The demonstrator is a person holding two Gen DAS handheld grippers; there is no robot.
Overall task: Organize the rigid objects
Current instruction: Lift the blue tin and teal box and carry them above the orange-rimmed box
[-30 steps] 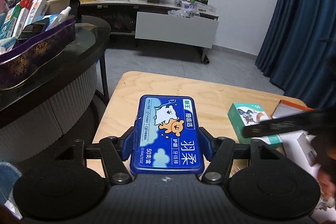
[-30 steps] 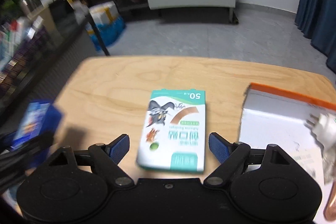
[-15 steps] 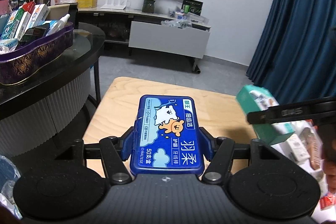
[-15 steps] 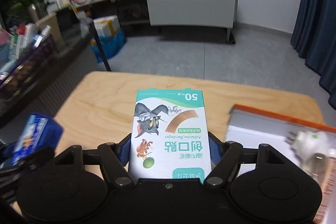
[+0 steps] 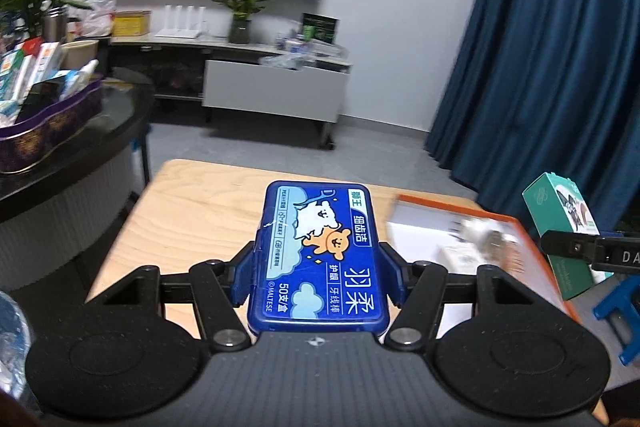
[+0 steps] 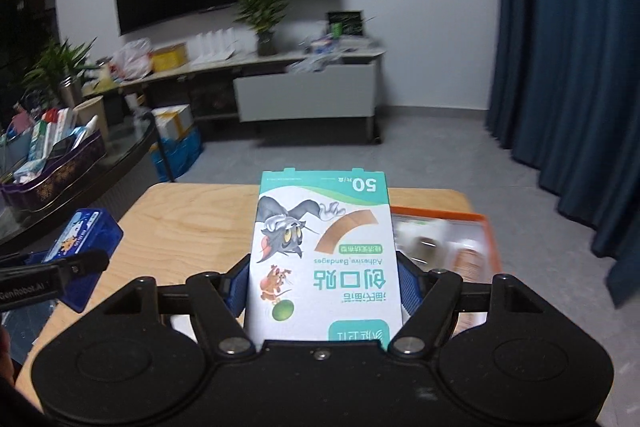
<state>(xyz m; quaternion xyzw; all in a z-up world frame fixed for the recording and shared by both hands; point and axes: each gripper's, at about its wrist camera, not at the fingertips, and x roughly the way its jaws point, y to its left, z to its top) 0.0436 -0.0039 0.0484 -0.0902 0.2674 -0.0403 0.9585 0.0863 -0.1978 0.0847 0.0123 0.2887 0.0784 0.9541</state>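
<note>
Evidently lifted for sorting — left gripper (image 5: 318, 277) clamped the blue floss case (image 5: 320, 259), right gripper (image 6: 322, 287) the bandage box (image 6: 324, 255), centre frame, clear of the wooden table (image 6: 192, 223).

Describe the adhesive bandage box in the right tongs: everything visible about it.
The adhesive bandage box is a flat cardboard carton, white-faced with a teal band and edges. It carries a cartoon cat and mouse, a tan bandage strip, a green ball, "50", "Adhesive Bandages" and Chinese lettering, all upside down in the right wrist view. It looks closed and undented. The right tongs clamp its long sides between blue pads, holding it off the wooden table, tilted up. The left wrist view shows its teal side.
</note>
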